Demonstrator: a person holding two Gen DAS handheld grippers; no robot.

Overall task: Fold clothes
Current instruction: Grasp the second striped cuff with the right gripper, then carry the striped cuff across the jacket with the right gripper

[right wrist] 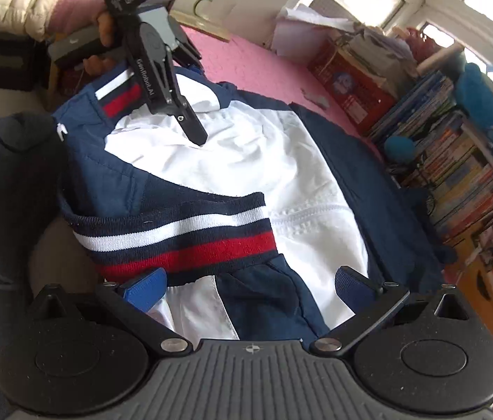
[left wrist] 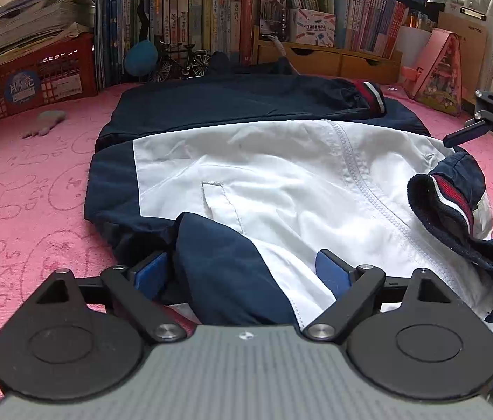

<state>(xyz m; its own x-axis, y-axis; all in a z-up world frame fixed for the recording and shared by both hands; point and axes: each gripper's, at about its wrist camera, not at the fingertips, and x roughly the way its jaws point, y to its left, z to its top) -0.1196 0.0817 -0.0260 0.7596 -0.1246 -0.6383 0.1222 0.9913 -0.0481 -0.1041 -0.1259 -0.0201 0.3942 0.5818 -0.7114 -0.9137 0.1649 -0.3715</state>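
A navy and white jacket (left wrist: 281, 175) lies spread on a pink cloth (left wrist: 29, 192), its zipper running up the white panel. My left gripper (left wrist: 243, 271) is open at the near edge, and a fold of navy and white fabric lies between its blue pads (left wrist: 152, 273). My right gripper (right wrist: 250, 287) is open too, with a striped red, white and navy cuff (right wrist: 183, 241) just ahead of its pads. In the left wrist view that cuff (left wrist: 446, 203) is raised at the right, between the right gripper's black fingers (left wrist: 467, 133). A hand (right wrist: 103, 24) holds the left gripper over the jacket.
A red crate (left wrist: 36, 80) stacked with papers stands at the back left. Shelves of books (left wrist: 194, 17), a model bicycle (left wrist: 183, 61) and wooden drawers (left wrist: 334, 59) line the back. A pink box (left wrist: 439, 70) stands at the back right. A small grey object (left wrist: 45, 122) lies on the cloth.
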